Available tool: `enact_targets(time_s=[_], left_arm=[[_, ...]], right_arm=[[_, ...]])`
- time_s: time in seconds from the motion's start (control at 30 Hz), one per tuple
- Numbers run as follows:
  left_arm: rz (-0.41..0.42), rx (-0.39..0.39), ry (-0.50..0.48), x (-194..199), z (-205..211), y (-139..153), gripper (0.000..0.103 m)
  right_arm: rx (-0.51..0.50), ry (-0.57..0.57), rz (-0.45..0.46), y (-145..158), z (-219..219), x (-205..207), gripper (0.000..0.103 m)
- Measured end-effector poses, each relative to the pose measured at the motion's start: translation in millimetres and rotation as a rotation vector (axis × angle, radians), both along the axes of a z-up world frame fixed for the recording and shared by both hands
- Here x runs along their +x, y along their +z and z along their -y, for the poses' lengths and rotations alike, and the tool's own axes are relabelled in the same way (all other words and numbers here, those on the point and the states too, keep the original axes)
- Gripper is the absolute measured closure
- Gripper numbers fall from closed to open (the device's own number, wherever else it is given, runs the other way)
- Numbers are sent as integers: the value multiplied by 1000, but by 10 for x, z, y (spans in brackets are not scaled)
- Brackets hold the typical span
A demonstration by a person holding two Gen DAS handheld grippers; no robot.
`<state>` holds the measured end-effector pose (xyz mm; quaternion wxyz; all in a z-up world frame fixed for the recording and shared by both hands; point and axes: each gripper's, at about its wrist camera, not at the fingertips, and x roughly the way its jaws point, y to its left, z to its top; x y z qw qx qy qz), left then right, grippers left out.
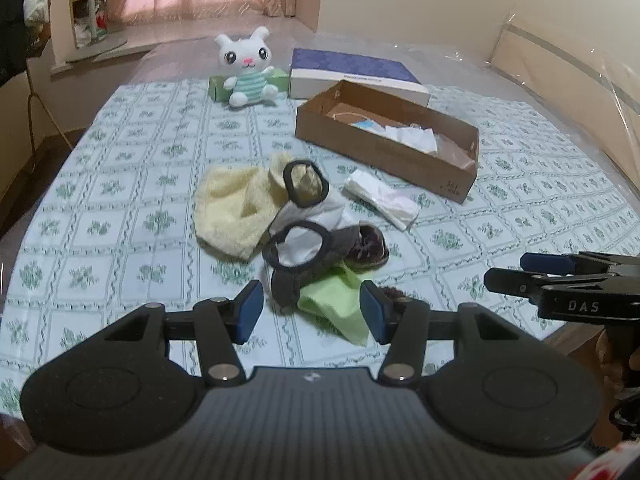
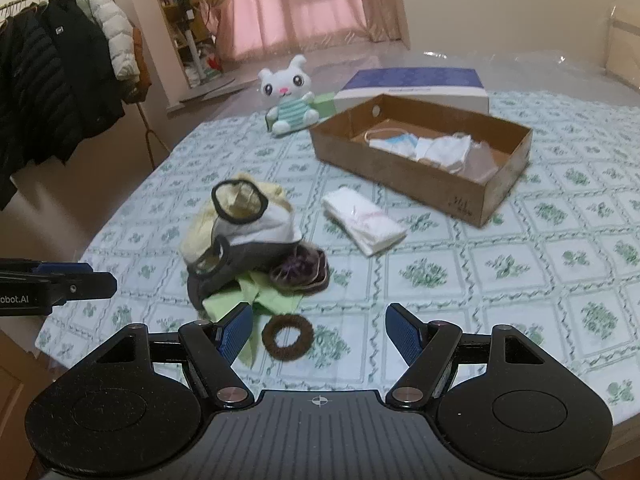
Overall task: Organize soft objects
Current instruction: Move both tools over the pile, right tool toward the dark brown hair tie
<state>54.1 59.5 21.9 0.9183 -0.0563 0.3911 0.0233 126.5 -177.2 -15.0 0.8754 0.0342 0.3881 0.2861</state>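
On the patterned green-and-white bedspread, left to right: the left gripper hangs with its blue pads spread, holding nothing, just short of the soft heap. Right gripper likewise spread and empty, low over the near edge.

Step in hand, my read: first pick from the heap into the brown cardboard box. Do it well by taking the loose outlier first: the dark brown fuzzy hair tie lies flat, just beside the heap and between the right pads. Straddle one side of the ring, close on the band, lift straight up. Avoid snagging the pale green cloth touching its left.

Count:
- heap: 1 cream fleecy cloth, 1 grey-and-white black-trimmed garment, 1 green cloth, 1 dark purple-brown fuzzy piece, shape unclear
- 1 hair tie
- 1 white folded packet, apart from heap
- 1 white plush rabbit in striped shirt, far side
- 1 cardboard box, already holding a few white and blue items, number unclear
- 1 blue-topped white flat box behind it.
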Motion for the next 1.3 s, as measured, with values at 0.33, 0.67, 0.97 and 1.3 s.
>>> enact_targets(time_s=[0.33,0.67,0.97,1.3], left_arm=[[-36,-1,19,-33,28,-242,53],[-51,15,11,29,80,-410,53],[-77,7,11,110,53,-562,53],[-115,2,10,227,7,-764,53]], right_arm=[[-28,36,-10,-205,-123,-46,30],[-48,72,-9,-355,-227,-40,30],[-63,109,-26,-506,-356,1,30],[-105,137,-35,-704,-527,117,30]])
